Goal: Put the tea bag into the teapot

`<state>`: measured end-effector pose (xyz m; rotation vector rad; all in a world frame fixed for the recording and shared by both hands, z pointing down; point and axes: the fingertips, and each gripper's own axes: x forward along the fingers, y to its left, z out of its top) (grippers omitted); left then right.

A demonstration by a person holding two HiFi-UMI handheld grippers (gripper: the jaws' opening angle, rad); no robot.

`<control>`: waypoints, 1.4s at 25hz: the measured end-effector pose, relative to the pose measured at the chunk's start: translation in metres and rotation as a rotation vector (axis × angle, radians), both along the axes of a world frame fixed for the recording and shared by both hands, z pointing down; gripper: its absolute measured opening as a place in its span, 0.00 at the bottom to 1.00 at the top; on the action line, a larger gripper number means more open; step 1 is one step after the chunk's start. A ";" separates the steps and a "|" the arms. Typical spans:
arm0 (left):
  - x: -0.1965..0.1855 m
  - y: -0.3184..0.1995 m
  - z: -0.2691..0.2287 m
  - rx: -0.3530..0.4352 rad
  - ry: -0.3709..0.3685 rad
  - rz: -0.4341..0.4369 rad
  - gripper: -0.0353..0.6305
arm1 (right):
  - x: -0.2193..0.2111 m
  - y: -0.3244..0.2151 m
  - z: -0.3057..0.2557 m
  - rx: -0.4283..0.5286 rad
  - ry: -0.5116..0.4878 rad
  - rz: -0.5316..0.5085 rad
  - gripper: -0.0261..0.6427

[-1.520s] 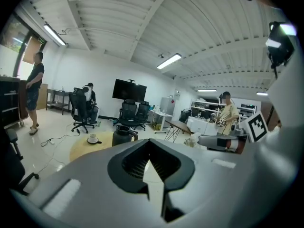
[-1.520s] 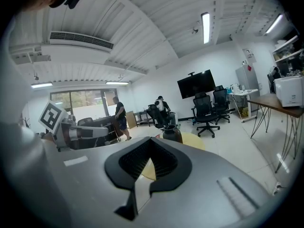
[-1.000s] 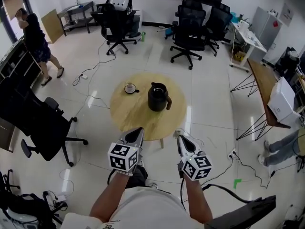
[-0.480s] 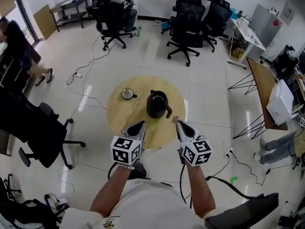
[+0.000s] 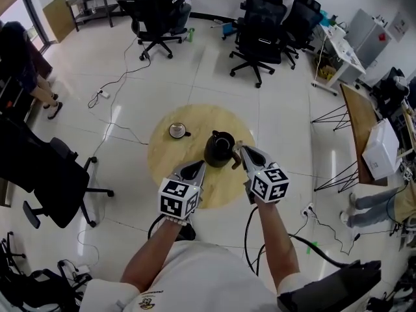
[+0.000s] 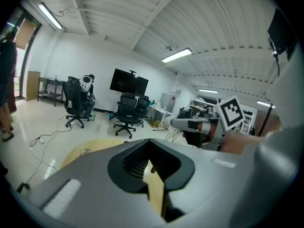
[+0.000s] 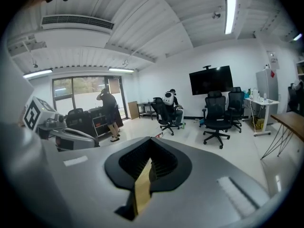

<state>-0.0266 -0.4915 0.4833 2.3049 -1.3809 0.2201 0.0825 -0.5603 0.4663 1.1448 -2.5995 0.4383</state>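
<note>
- A round wooden desk (image 5: 162,168) stood mid-frame in the head view on a pale tiled floor (image 5: 286,122), with loose cables (image 5: 102,95) trailing over the tiles to its upper left.
- Black office chairs (image 5: 259,34) were grouped along the top of the frame, and another chair (image 5: 45,174) sat at the left edge. A long desk (image 5: 356,106) on trestle legs ran down the right side, with a white box (image 5: 380,147) at its lower end.
- On the round desk a cup on a saucer (image 5: 177,130) sat to the upper left of a black teapot (image 5: 218,149). Only bare wood lay between the left gripper (image 5: 199,166) and the teapot.
- The left gripper view showed what the head view could not: its jaws were pressed together, with just a thin tan slit between the ribbed pads and nothing pinched. It also showed a wall screen (image 6: 128,83) far back and the other gripper's marker cube (image 6: 231,112) at the right of the frame.
- The right gripper (image 5: 238,149) had its jaws together in the same way in its own view, holding nothing. Behind them a person (image 7: 109,112) stood at full height by the windows, left of centre.
- Neither gripper view showed the teapot clearly; only the head view placed it.
- The teapot stood just right of the desk's centre. The right gripper's tip was just beside its right side, though contact could not be told. The left gripper was below and left of it, apart, over the desk's lower part.
- The tea bag could not be made out in any view.
</note>
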 end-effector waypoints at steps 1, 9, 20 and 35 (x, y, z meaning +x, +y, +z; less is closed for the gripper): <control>-0.001 -0.002 0.002 -0.006 0.004 0.003 0.07 | -0.003 -0.007 0.004 -0.015 0.001 -0.003 0.04; -0.018 -0.016 0.024 -0.045 0.048 0.017 0.07 | -0.025 -0.051 0.053 -0.164 0.023 0.023 0.04; -0.040 -0.018 0.041 -0.079 0.116 -0.017 0.07 | -0.042 -0.074 0.122 -0.315 0.147 0.038 0.05; -0.034 -0.013 0.046 -0.079 0.104 -0.007 0.07 | -0.012 -0.052 0.101 -0.242 0.076 0.129 0.04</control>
